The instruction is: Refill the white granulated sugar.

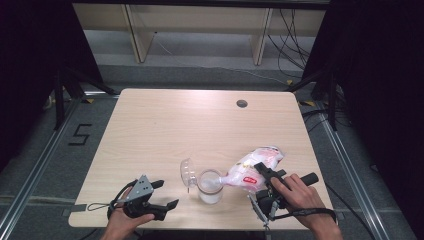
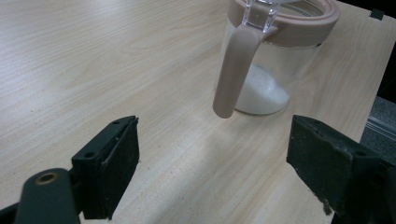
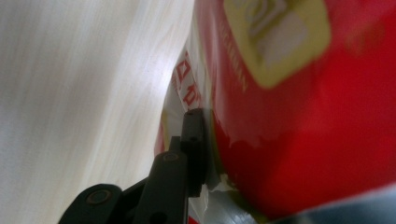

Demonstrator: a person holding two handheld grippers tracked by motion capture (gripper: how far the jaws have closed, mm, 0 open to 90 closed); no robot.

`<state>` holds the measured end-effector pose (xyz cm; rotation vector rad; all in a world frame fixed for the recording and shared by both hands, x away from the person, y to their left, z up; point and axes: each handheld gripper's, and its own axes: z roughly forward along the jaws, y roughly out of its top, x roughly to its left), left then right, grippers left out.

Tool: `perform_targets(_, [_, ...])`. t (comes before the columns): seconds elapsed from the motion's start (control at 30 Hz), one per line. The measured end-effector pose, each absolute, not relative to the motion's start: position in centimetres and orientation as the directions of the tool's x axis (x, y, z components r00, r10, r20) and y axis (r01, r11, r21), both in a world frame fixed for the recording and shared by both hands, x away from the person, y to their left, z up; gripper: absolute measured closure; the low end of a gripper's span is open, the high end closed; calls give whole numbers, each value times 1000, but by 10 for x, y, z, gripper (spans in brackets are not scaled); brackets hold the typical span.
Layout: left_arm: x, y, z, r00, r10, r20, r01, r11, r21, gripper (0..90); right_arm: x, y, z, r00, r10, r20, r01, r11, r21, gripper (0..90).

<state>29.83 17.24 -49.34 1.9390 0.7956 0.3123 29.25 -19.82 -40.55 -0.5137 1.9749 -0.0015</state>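
My left gripper (image 1: 167,195) sits low near the table edge, jaws wide apart, nothing between them, hand (image 1: 122,222) gripping from below. My right gripper (image 1: 264,172) angles up-left, jaws clamped on something, right hand (image 1: 295,192) wrapped around its handle.

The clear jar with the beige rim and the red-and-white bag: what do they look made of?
Clear jar with beige rim: likely transparent plastic or glass, since the white powder shows through; rim and handle look like matte plastic. Red-and-white bag: thin glossy plastic film, crinkled and shiny, pinched by the right gripper.
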Motion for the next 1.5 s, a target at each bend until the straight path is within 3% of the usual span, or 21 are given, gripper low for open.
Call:
perform_targets(0.27, [299, 173, -493, 754, 647, -116, 394, -304, 867, 165, 296, -201, -410, -408, -301, -862, -354, 923, -155, 774])
perform_targets(0.33, [299, 173, -493, 753, 647, -116, 394, -303, 868, 165, 295, -203, -411, -437, -225, -871, -324, 942, -81, 774])
perform_targets(0.43, [299, 173, -493, 753, 648, -116, 394, -303, 868, 165, 297, -203, -405, -420, -229, -878, -360, 930, -70, 775])
perform_targets(0.53, [298, 173, -493, 753, 648, -115, 394, -304, 868, 165, 295, -206, -405, -457, -139, -879, -313, 950, 13, 777])
perform_targets(0.6, [298, 173, -493, 753, 647, -115, 394, -305, 867, 165, 297, -206, -399, -446, -160, -881, -339, 941, 1, 777])
perform_targets(0.63, [298, 172, -493, 753, 648, -116, 394, -303, 868, 165, 295, -208, -401, -472, -80, -878, -292, 954, 71, 777])
perform_targets(0.7, [299, 173, -493, 753, 648, -116, 393, -302, 868, 165, 299, -210, -397, -448, -104, -888, -326, 944, 54, 777])
perform_targets(0.77, [299, 173, -493, 753, 648, -115, 393, -302, 869, 165, 296, -213, -398, -481, -7, -877, -261, 956, 135, 778])
perform_targets(0.8, [299, 173, -493, 753, 648, -115, 393, -302, 869, 165, 297, -213, -396, -474, -34, -880, -272, 956, 110, 778])
perform_targets(0.87, [299, 173, -493, 753, 648, -115, 393, -302, 869, 165, 295, -216, -398, -495, 39, -868, -223, 960, 171, 779])
perform_targets(0.9, [298, 173, -493, 752, 649, -115, 393, -302, 869, 165, 297, -217, -395, -482, 10, -876, -241, 960, 143, 779])
perform_targets(0.93, [298, 173, -493, 753, 648, -114, 392, -304, 868, 165, 296, -218, -399, -494, 59, -868, -203, 962, 180, 780])
perform_targets(1.0, [299, 173, -493, 757, 644, -105, 386, -312, 868, 165, 297, -219, -398, -491, 42, -870, -205, 965, 162, 780])
perform_targets(1.07, [299, 173, -492, 763, 639, -95, 375, -318, 870, 165, 297, -221, -400, -503, 95, -859, -172, 963, 207, 781])
perform_targets(1.1, [300, 173, -492, 763, 640, -95, 376, -318, 870, 164, 300, -222, -397, -490, 52, -870, -209, 962, 175, 781])
perform_targets(1.13, [300, 173, -492, 762, 641, -97, 376, -316, 871, 165, 299, -224, -402, -514, 135, -847, -149, 958, 244, 781])
perform_targets(1.2, [300, 173, -492, 763, 639, -95, 375, -319, 870, 164, 302, -225, -401, -511, 112, -852, -166, 960, 226, 782])
perform_targets(1.3, [299, 173, -492, 764, 639, -95, 375, -318, 871, 164, 302, -226, -406, -533, 197, -823, -102, 951, 293, 783])
perform_targets(1.47, [300, 173, -492, 763, 639, -95, 374, -318, 871, 164, 306, -230, -408, -546, 260, -796, -54, 938, 343, 785])
perform_targets(1.5, [300, 174, -492, 763, 639, -95, 375, -318, 871, 164, 308, -231, -408, -537, 237, -809, -77, 942, 327, 786])
